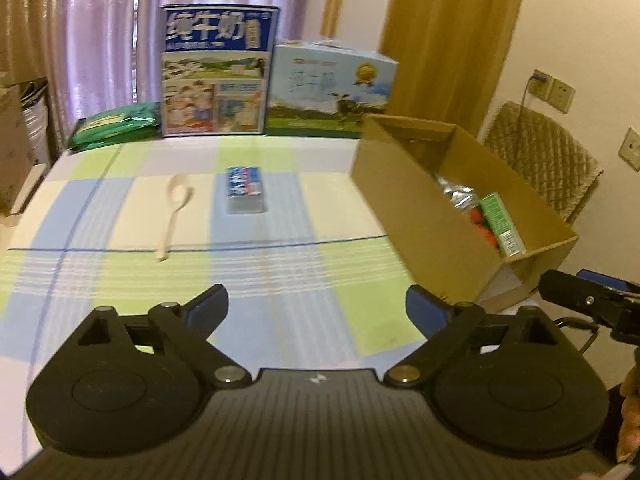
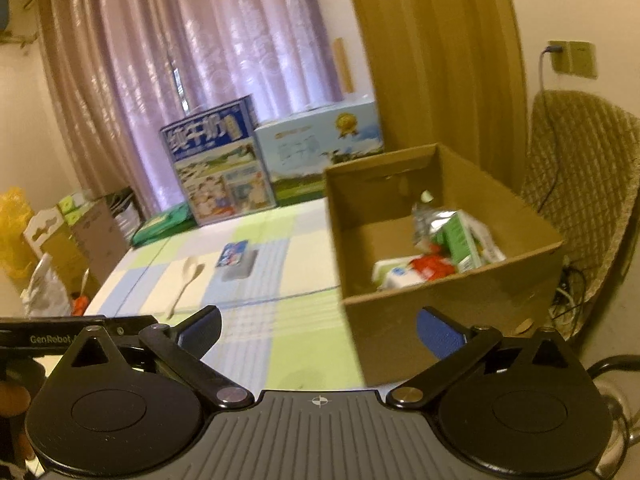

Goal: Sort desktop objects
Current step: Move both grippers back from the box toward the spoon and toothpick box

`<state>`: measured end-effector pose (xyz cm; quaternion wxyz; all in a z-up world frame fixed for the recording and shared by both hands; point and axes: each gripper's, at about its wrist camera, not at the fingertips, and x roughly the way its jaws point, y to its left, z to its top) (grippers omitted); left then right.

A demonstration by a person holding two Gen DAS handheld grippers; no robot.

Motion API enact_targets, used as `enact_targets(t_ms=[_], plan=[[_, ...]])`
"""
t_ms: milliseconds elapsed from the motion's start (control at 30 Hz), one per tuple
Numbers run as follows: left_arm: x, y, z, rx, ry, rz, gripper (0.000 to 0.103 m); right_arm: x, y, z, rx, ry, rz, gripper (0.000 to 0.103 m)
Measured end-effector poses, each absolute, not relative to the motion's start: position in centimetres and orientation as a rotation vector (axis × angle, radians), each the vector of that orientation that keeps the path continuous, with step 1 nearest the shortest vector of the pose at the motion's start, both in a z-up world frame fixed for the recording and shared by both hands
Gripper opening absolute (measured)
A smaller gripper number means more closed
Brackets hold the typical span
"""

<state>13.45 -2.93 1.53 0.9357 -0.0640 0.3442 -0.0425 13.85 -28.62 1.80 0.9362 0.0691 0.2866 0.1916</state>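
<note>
Two grippers hang wide open over the table's near edge, holding nothing: the left gripper (image 1: 316,308) faces the far edge, the right gripper (image 2: 320,332) sits just beside the box (image 2: 404,336), angled toward it. On the cloth (image 1: 280,272) near the middle, the spoon (image 1: 174,210) lies bowl toward the far edge, handle toward the near edge. Just beside it lies a blue pack (image 1: 245,189), long axis likewise. The box stands at the right edge, holding cartons.

The cardboard box (image 1: 420,216) looked matt brown; the checked tablecloth (image 1: 280,280) was soft woven fabric; the spoon (image 1: 174,208) seemed smooth, pale plastic; the foil pouch (image 2: 430,216) shone, crinkled.
</note>
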Motion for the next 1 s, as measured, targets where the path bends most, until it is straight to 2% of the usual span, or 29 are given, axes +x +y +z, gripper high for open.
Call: enact_targets(t_ms=[233,1000], plan=[[12.0,1.0,0.4,-0.115,0.729,0.004,0.101,13.1,-25.4,0.6,0.11,0.641,0.433,0.101],[14.9,8.0,-1.7,-0.097,0.747,0.083,0.101,15.8,-17.5,-1.9,-0.022,0.703,0.535,0.101]])
